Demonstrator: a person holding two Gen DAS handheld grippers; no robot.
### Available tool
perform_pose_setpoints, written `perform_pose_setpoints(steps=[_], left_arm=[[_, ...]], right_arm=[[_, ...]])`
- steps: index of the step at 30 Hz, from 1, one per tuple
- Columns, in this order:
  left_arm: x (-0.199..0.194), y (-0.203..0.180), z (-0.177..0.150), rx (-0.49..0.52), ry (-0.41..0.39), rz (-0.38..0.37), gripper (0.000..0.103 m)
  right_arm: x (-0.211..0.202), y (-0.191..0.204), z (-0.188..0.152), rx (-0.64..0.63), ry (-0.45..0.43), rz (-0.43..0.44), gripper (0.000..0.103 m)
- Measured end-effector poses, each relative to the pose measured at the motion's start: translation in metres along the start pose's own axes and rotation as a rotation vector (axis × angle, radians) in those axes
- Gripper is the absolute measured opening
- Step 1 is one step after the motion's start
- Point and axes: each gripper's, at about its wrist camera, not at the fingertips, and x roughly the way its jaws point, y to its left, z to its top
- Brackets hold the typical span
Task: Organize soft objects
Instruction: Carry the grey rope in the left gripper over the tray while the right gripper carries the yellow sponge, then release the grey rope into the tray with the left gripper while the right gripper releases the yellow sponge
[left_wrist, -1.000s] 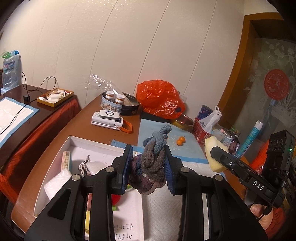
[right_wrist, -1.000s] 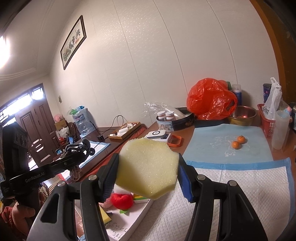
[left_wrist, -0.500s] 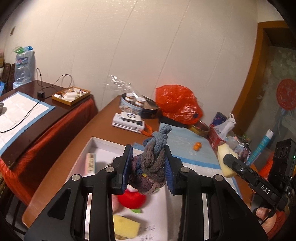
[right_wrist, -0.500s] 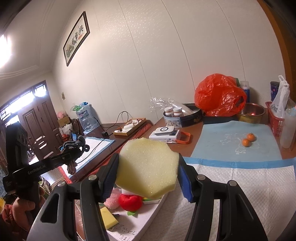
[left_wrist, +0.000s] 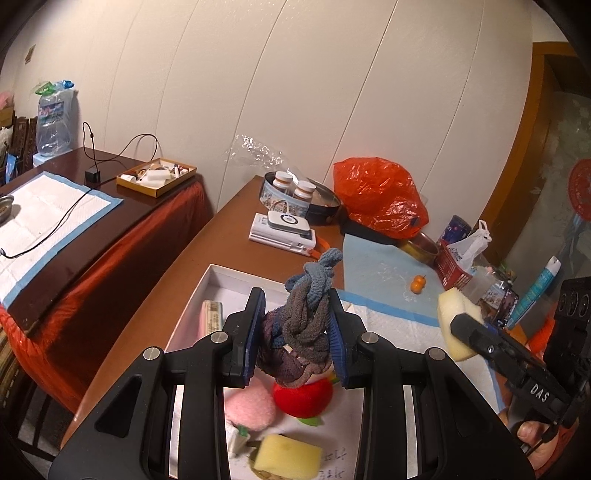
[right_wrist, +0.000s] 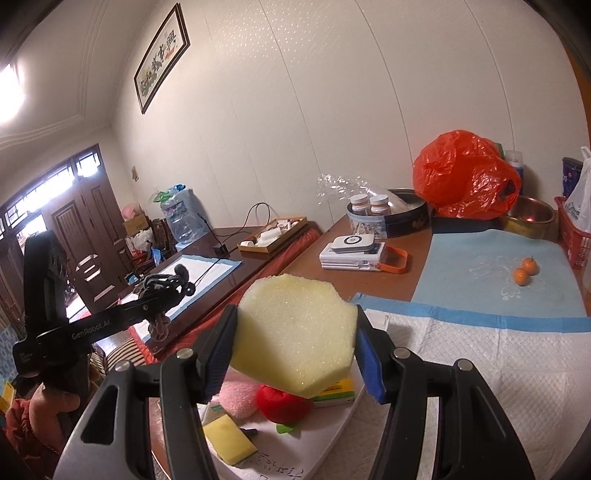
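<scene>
My left gripper (left_wrist: 297, 332) is shut on a knotted grey-blue rope toy (left_wrist: 306, 317) and holds it above a white box (left_wrist: 207, 291). In the box lie a red plush (left_wrist: 303, 398), a pink plush (left_wrist: 251, 406) and a yellow sponge (left_wrist: 288, 456). My right gripper (right_wrist: 295, 343) is shut on a pale yellow hexagonal sponge (right_wrist: 295, 332), held above the box's right side (right_wrist: 332, 435). The right gripper with its sponge shows in the left wrist view (left_wrist: 456, 328). The left gripper with the rope shows in the right wrist view (right_wrist: 162, 291).
An orange plastic bag (left_wrist: 380, 199), a round tin with two bottles (left_wrist: 295, 195), a white device stack (left_wrist: 284, 230), two small oranges (right_wrist: 524, 271), a metal bowl (right_wrist: 532, 218) and a red basket (right_wrist: 574, 236) stand at the table's far side. A white pad (right_wrist: 480, 354) covers the near right.
Both grippers have risen and pulled back from the table with their loads still held. More of the box's contents now show under the left gripper.
</scene>
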Motion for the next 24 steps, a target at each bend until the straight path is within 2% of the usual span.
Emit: perform_pose_setpoints(steps=[12, 17, 24], left_arm=[[0.038, 0.021, 0.020, 0.047, 0.053, -0.023, 0.032], [0.062, 0.026, 0.033, 0.066, 0.084, -0.071, 0.032], [0.096, 0.026, 0.027, 0.098, 0.172, -0.121, 0.032]], right_arm=[[0.034, 0.022, -0.015, -0.019, 0.082, 0.025, 0.060], [0.051, 0.029, -0.025, -0.013, 0.133, 0.033, 0.060], [0.060, 0.049, -0.031, -0.054, 0.149, 0.028, 0.060]])
